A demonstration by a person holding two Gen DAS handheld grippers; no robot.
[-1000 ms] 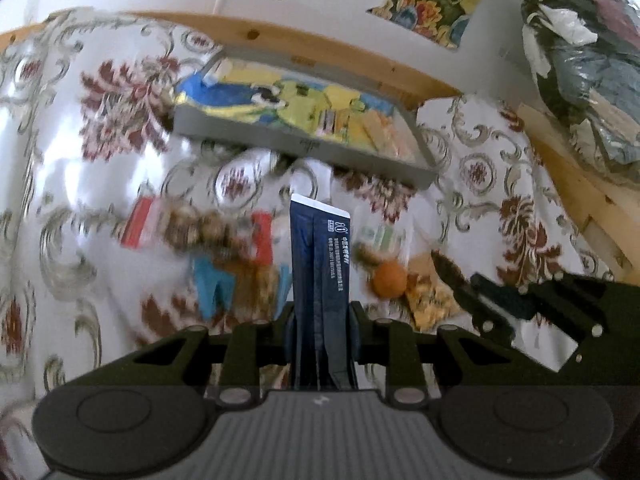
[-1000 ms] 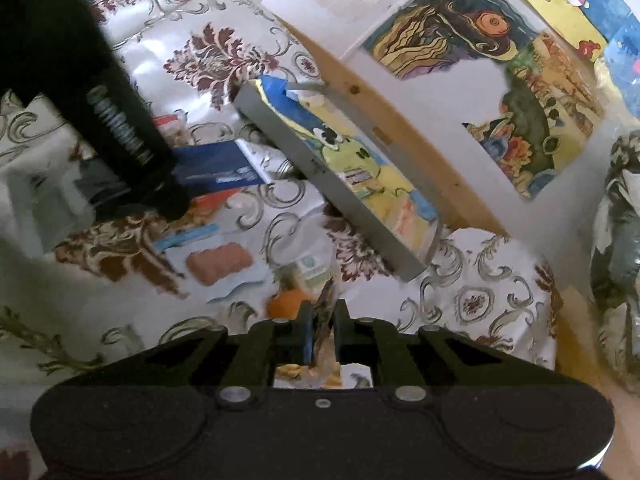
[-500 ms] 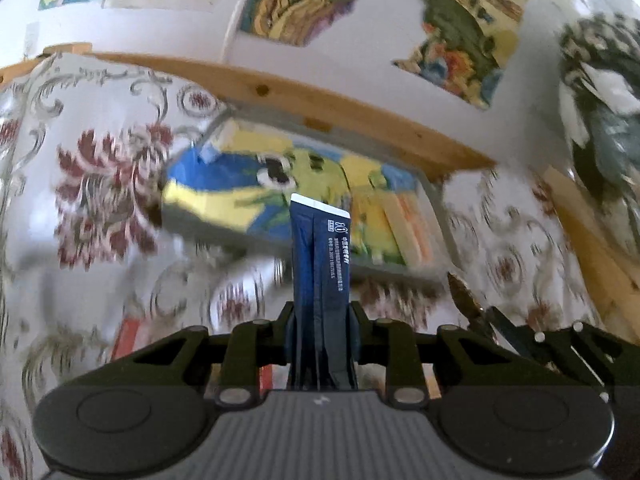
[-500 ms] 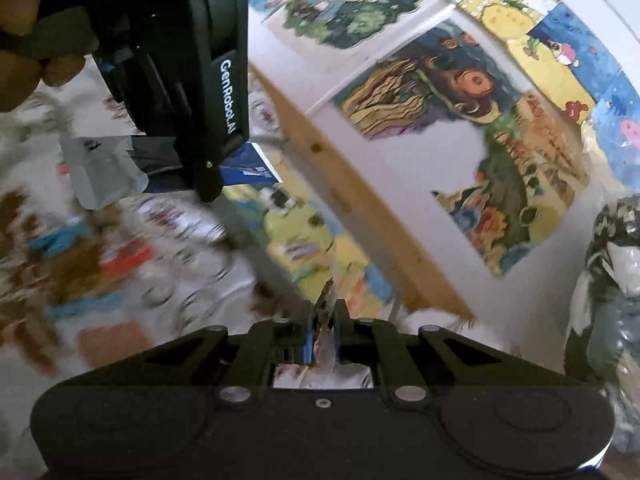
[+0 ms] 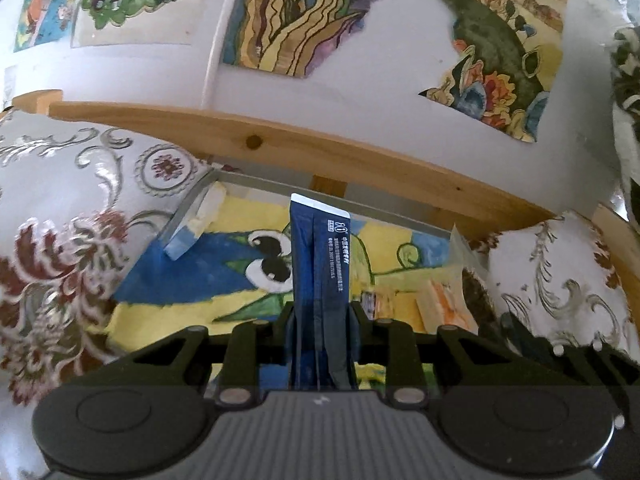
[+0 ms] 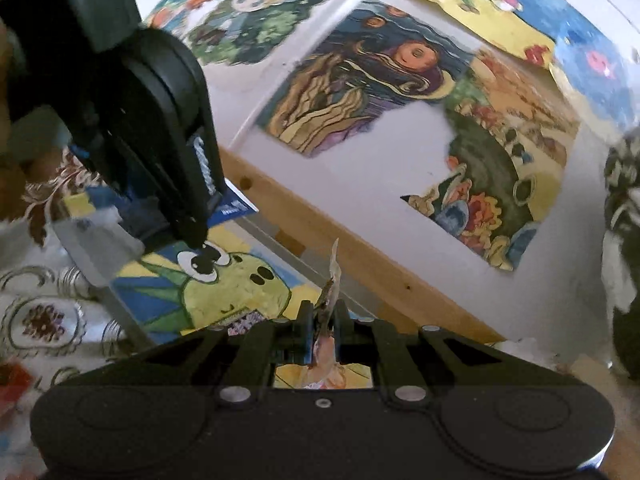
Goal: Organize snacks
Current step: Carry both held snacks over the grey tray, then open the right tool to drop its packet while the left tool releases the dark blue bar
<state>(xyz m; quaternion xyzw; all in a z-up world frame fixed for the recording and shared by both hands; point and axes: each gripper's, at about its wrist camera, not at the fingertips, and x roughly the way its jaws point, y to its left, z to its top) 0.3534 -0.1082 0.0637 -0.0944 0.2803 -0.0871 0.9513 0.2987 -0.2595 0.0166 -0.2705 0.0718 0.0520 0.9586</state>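
My left gripper (image 5: 320,312) is shut on a dark blue snack packet (image 5: 320,256), which stands upright between the fingers over a grey tray (image 5: 188,208) with a frog picture on its floor. A few orange-wrapped snacks (image 5: 436,300) lie at the tray's right end. My right gripper (image 6: 322,320) is shut on the thin edge of a clear snack wrapper (image 6: 332,276) and hovers over the same tray (image 6: 116,304). In the right wrist view the left gripper's body (image 6: 160,140) hangs at upper left with the blue packet's tip (image 6: 236,208) poking out.
A floral cloth (image 5: 60,240) covers the table on both sides of the tray. Behind it runs a wooden rail (image 5: 280,148) and a white wall with torn colourful posters (image 5: 312,12). A dark patterned bag (image 6: 624,216) hangs at the far right.
Both grippers have risen and moved forward from above the loose snacks on the cloth to over the tray. Each has kept its hold on its packet.
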